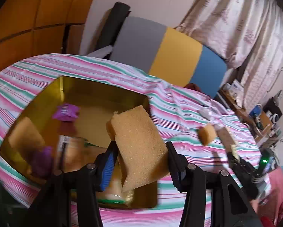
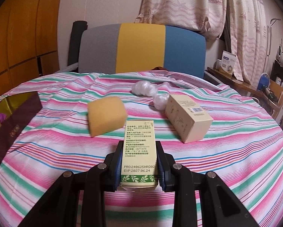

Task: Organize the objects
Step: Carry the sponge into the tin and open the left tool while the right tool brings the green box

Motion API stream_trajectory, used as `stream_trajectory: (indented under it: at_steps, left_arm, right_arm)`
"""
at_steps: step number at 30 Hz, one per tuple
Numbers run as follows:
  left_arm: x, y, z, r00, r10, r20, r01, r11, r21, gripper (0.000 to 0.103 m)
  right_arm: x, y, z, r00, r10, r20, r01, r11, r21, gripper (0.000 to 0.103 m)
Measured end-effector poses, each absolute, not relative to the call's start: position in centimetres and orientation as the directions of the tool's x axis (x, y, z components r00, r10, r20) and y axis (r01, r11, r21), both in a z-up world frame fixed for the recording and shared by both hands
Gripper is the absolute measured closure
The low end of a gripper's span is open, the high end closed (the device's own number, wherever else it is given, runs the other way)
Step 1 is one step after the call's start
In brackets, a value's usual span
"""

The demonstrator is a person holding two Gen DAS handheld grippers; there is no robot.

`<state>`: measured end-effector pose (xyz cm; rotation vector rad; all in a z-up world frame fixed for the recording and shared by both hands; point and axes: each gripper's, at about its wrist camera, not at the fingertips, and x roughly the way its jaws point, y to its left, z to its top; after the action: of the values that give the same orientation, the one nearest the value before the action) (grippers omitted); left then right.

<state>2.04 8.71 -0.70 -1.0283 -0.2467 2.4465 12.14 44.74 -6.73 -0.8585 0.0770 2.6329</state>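
Note:
In the left wrist view my left gripper (image 1: 141, 147) has its jaws wide apart. A tan sponge (image 1: 139, 143) sits tilted between them over the gold tin box (image 1: 103, 92); the left finger seems to touch it, the right stands just clear. The box holds a purple packet (image 1: 65, 111), another sponge (image 1: 24, 134) and blurred items. In the right wrist view my right gripper (image 2: 139, 151) is shut on a slim cream carton with green leaf print (image 2: 139, 147), above the striped cloth. A second sponge (image 2: 106, 113) lies ahead of it.
A cream box (image 2: 187, 117) and white plastic wads (image 2: 144, 89) lie on the striped cloth (image 2: 226, 151). A dark red lid (image 2: 11, 130) leans by the gold box at left. A grey-yellow-blue chair back (image 2: 141, 49) stands behind, a cluttered shelf (image 2: 255, 89) right.

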Motion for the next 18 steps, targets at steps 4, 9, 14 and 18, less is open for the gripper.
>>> stream_trajectory:
  at_steps: [4,9,14,18]
  left_arm:
    - [0.3,6.5,-1.3,-0.639,0.433,-0.636,-0.309,-0.902,-0.303,0.052]
    - [-1.5,5.0,-2.3,-0.655,0.370,-0.658,-0.271,-0.929,-0.253,0.051]
    - [-2.9,4.0,-3.5,-0.644,0.333,-0.688,-0.242,-0.943,-0.230,0.051]
    - [-3.5,3.4,-4.1,-0.644,0.313,-0.698,-0.233,-0.949,-0.210,0.051]
  right_arm:
    - [12.3,43.0,-6.1,-0.762,0.287,-0.580,-0.321,-0.946,-0.045,0.073]
    - [11.6,39.8,-4.7,-0.798,0.195,-0.570,-0.244,-0.970,0.009,0.073]
    - [10.2,35.2,-2.8,-0.842,0.074,-0.535,-0.118,-0.992,0.050,0.073]
    - [9.1,32.5,-1.8,-0.855,0.005,-0.519,-0.050,-0.996,0.074,0.073]
